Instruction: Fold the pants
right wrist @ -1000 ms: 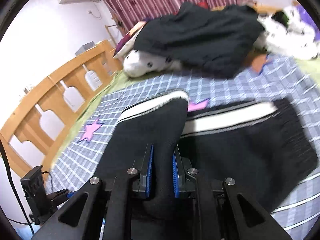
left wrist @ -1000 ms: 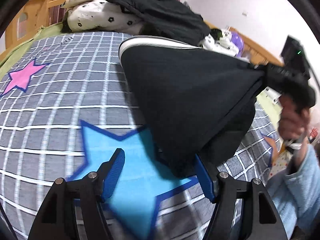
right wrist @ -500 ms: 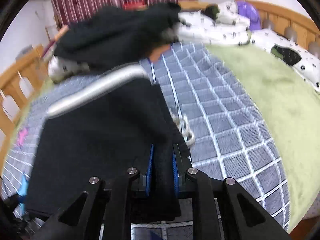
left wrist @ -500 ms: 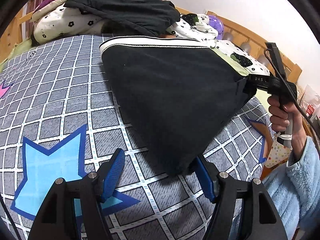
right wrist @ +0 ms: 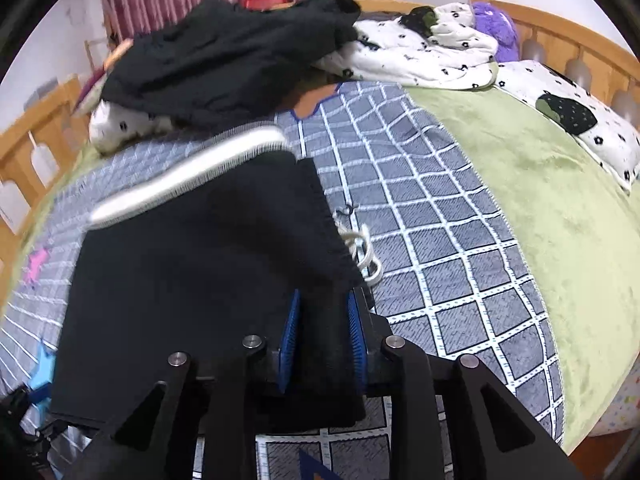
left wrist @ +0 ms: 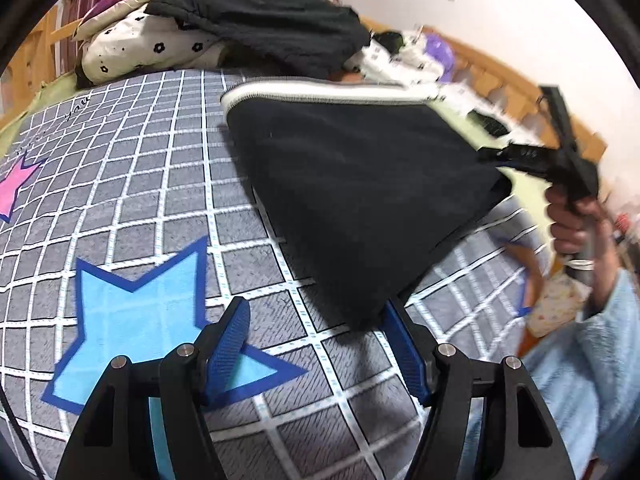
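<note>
The black pants (left wrist: 360, 200) with a white side stripe (left wrist: 320, 90) lie folded on the grey checked blanket (left wrist: 140, 200). My left gripper (left wrist: 320, 340) is open, its right pad at the pants' near corner, nothing held. My right gripper (right wrist: 322, 340) is shut on the pants' near edge (right wrist: 320, 320), beside the white drawstring (right wrist: 362, 248). The pants also fill the left of the right wrist view (right wrist: 192, 272). The right gripper shows in the left wrist view (left wrist: 532, 158), held by a hand.
A heap of black clothes (right wrist: 224, 52) and flowered white bedding (right wrist: 420, 52) lie at the bed's far end. A green sheet (right wrist: 540, 200) covers the right side. A wooden bed rail (right wrist: 560, 44) runs behind. Blue star (left wrist: 140, 320) by my left gripper.
The right gripper has swung the pants' edge over to the right and lowered it toward the blanket. The left gripper stayed open and drew back slightly from the pants' corner.
</note>
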Available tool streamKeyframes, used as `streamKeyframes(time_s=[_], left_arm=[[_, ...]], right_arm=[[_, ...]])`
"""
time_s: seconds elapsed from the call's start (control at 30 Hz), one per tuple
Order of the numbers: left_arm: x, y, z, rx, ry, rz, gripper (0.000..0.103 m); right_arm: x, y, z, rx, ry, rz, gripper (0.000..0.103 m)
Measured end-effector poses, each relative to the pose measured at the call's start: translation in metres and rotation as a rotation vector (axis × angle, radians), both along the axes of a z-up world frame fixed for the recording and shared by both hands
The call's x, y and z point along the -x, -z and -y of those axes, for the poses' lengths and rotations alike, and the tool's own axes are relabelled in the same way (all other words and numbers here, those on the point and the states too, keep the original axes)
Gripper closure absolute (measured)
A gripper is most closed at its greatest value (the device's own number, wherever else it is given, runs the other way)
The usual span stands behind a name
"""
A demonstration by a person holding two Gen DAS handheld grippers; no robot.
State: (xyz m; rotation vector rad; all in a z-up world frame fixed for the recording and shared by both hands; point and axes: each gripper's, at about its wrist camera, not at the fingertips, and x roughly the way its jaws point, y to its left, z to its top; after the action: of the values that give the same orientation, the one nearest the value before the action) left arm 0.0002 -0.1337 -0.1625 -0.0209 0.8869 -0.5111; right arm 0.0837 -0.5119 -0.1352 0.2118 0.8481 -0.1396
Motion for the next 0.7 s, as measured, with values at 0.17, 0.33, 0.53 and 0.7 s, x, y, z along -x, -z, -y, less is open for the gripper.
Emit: streamKeyframes(time_s=[0.17, 0.33, 0.53, 0.7], left_arm=[[-0.025, -0.018, -0.012, 0.037, -0.050, -0.005, 0.037], [-0.073, -0.017, -0.001, 0.093, -0.115, -0.066, 0.037], [-0.123, 0.009, 0.020, 0.113, -0.134, -0.152, 0.038], [-0.150, 0.034, 0.029, 0.186, -0.132, -0.230, 0.036]], right_arm=[[-0.017, -0.020, -0.005, 0.012, -0.084, 0.043, 0.048], [-0.060, -0.016, -0.010, 0.053, -0.161, -0.004, 0.048], [-0.105, 0.021, 0.007, -0.056, -0.227, -0.109, 0.042], [-0.123, 0.036, 0.024, -0.191, -0.317, -0.169, 0.041]])
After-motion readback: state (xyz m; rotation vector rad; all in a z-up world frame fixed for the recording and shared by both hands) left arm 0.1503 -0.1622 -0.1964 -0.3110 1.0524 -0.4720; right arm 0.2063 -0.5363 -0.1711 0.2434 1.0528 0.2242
